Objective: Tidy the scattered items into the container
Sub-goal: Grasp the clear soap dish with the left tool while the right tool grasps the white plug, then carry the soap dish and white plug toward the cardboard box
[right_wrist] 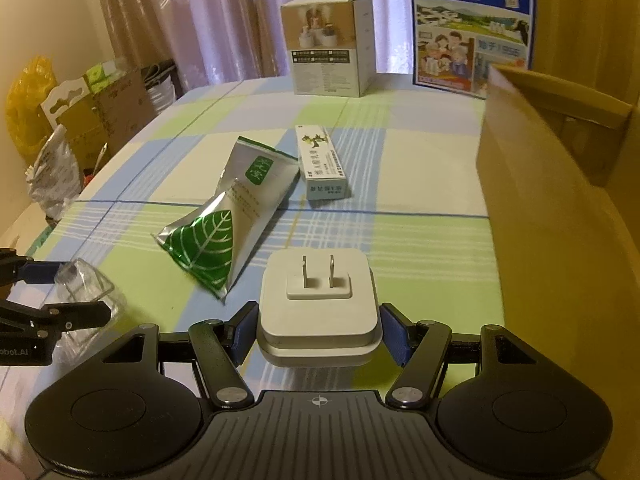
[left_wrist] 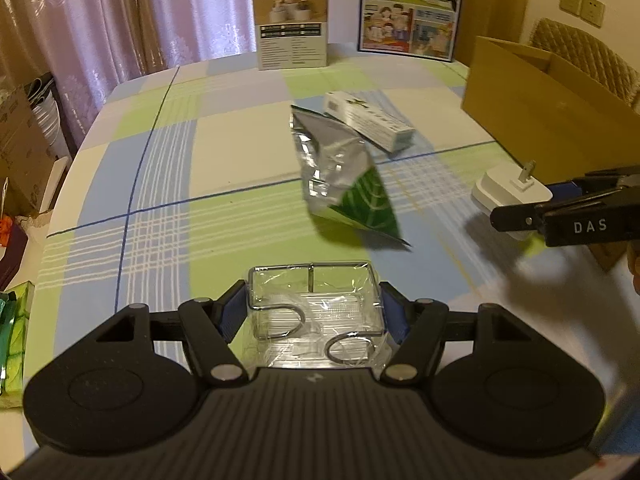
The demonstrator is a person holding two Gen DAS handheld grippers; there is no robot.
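Note:
My left gripper (left_wrist: 314, 300) is shut on a clear plastic pack of wire hooks (left_wrist: 316, 320), its blue pads pressing both sides, lifted over the checked tablecloth. My right gripper (right_wrist: 318, 328) is shut on a white plug adapter (right_wrist: 318, 308), prongs facing up. Each gripper shows in the other's view: the right gripper (left_wrist: 560, 216) with the adapter (left_wrist: 508, 196), the left gripper (right_wrist: 48, 300) with the clear pack (right_wrist: 86, 292). The open cardboard box (right_wrist: 560, 200) stands at the right. A silver pouch with a green leaf (right_wrist: 224, 216) and a white medicine carton (right_wrist: 322, 164) lie mid-table.
At the table's back stand a tall white product box (right_wrist: 332, 48) and a blue milk carton (right_wrist: 472, 28). Cardboard, bags and a yellow sack (right_wrist: 28, 104) crowd the floor beyond the left edge. A green packet (left_wrist: 14, 340) lies at the table's near left.

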